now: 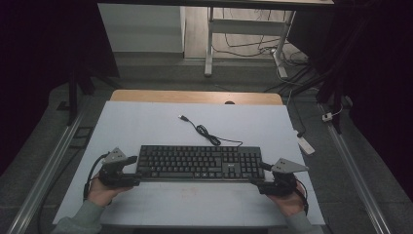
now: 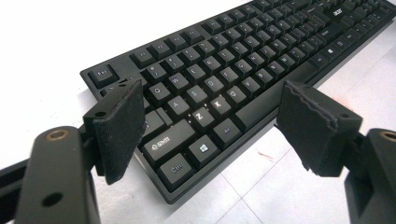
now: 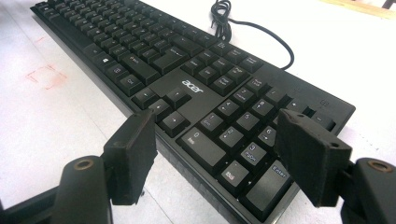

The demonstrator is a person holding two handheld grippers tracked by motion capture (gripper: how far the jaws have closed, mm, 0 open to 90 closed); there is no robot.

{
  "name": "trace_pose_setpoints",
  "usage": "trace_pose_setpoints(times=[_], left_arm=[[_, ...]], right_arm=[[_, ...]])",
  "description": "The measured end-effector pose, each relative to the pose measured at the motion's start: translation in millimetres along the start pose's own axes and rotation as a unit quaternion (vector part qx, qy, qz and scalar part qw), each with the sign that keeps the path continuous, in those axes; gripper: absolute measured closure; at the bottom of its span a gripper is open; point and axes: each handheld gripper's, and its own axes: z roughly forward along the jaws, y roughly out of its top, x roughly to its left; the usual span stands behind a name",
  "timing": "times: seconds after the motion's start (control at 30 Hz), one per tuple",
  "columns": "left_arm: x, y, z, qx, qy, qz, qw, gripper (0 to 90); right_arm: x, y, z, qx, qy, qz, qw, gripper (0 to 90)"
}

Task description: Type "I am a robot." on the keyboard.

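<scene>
White board (image 1: 160,122) covers most of the table and carries everything else, with plenty of bare surface ahead of and behind the keyboard (image 1: 197,163). That keyboard, black and full-size, lies near the person's edge with its long axis running left to right, so each short end faces one hand. Its cable (image 1: 204,131) leaves the far long edge and runs loose toward the far side, ending in a plug that lies free on the board. The left gripper (image 1: 130,168) sits just off the left short end, the right gripper (image 1: 260,173) just off the right one, and both are about equally near, pointing inward along the long axis. In the left gripper view the jaws stand wide apart, one beside the far corner by the escape key, the other out past the near edge; the keyboard end lies between them but the pads do not press on it. In the right gripper view the jaws are likewise spread wide, straddling the number-pad corner with nothing clamped. Judging from this, a lift would call for both hands to close on the two ends together, across the short width. Free room lies toward the far edge, though the trailing cable could drag there; the near margin is narrower.
</scene>
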Motion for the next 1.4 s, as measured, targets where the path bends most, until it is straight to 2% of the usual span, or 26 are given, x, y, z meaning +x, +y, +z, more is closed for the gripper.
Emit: trace_pose_setpoints(times=[0.53, 0.87, 1.03, 1.23, 1.4], left_arm=[[-1.1, 1.8, 0.2, 0.000, -0.002, 0.006, 1.0000, 24.5], [1.4, 1.1, -3.7, -0.010, 0.003, -0.003, 0.9999, 25.1], [1.3, -0.4, -4.4, -0.011, 0.004, -0.003, 0.9999, 26.1], [-1.1, -0.8, -1.9, -0.005, 0.004, 0.001, 1.0000, 29.2], [0.0, 0.3, -2.0, -0.008, 0.011, -0.005, 0.9999, 33.3]], right_arm=[[3.9, 2.1, 3.6, -0.004, 0.011, 0.002, 0.9999, 33.3], [7.3, 7.8, 13.7, -0.012, 0.024, 0.004, 0.9996, 35.0], [10.8, 10.2, 15.6, -0.005, 0.026, 0.000, 0.9997, 35.7], [15.1, 13.7, 19.2, -0.011, 0.034, 0.002, 0.9994, 37.2], [18.1, 19.2, 22.9, -0.019, 0.039, 0.004, 0.9990, 40.5]])
